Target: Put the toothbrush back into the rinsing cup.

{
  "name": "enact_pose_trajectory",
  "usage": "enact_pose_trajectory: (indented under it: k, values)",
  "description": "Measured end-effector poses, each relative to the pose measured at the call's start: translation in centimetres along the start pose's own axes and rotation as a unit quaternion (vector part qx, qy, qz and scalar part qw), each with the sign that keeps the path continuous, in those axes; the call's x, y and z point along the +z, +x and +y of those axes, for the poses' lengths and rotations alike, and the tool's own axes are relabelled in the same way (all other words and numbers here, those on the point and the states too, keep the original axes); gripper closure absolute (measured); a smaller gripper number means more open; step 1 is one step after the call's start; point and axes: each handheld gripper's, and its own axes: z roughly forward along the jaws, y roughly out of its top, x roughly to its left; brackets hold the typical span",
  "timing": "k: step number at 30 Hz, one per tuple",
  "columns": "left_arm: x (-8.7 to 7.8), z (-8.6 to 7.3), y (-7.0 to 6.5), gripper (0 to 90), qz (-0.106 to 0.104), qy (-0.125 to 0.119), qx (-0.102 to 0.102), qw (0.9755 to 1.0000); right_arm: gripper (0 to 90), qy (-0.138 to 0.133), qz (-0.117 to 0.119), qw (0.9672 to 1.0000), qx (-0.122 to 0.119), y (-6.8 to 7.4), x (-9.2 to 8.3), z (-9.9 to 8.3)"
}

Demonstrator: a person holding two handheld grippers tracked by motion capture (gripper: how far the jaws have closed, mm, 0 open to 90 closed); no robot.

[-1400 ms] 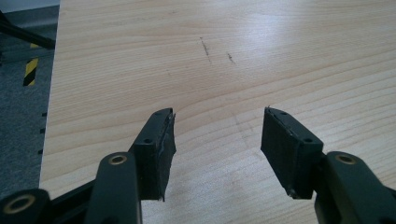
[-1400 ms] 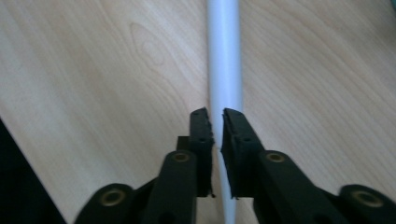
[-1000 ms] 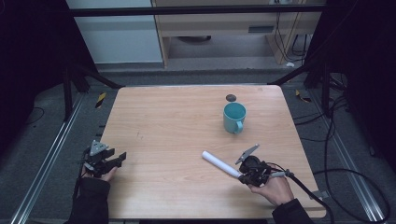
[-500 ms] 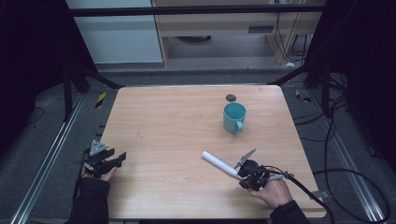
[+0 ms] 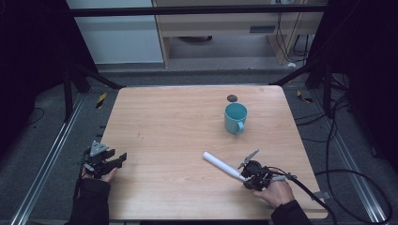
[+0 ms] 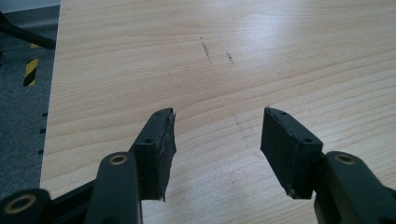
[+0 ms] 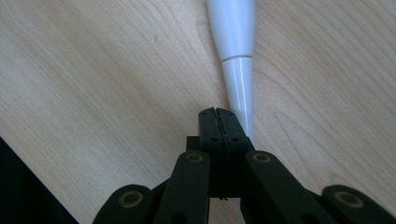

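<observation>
Beside shut right tool (image 7: 218, 113): slim white tapered tube (image 7: 236, 56), w/ seam.

The tabletop (image 5: 178, 136) is light wood with a fine straight grain, smooth and faintly sheeny where light falls on it, marked by a few small dark scuffs. The white tube (image 7: 236, 51) looks like smooth, glossy plastic with a thin seam around it, and the teal mug (image 5: 234, 118) has a smooth, softly shining glazed look. The left gripper (image 6: 217, 140) is matt black plastic with brass-coloured rivets and rough, worn dark pads (image 6: 289, 149), and the right gripper (image 7: 218, 116) shows the same matt black finish and brass-coloured rivets.
</observation>
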Motion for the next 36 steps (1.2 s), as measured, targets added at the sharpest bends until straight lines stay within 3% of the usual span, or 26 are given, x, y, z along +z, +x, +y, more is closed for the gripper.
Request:
enact_pose_trajectory:
  k: [22, 36]
  values:
    - [0.0, 0.0, 0.0, 44.4, 0.000, 0.000, -0.001, 1.0000, 90.0, -0.008, -0.045, 0.9982, 0.040, -1.9, 0.8, 1.0]
    - [0.0, 0.0, 0.0, 44.4, 0.000, -0.001, -0.003, 1.0000, 90.0, -0.007, -0.055, 0.9963, 0.065, -3.8, 1.2, 1.9]
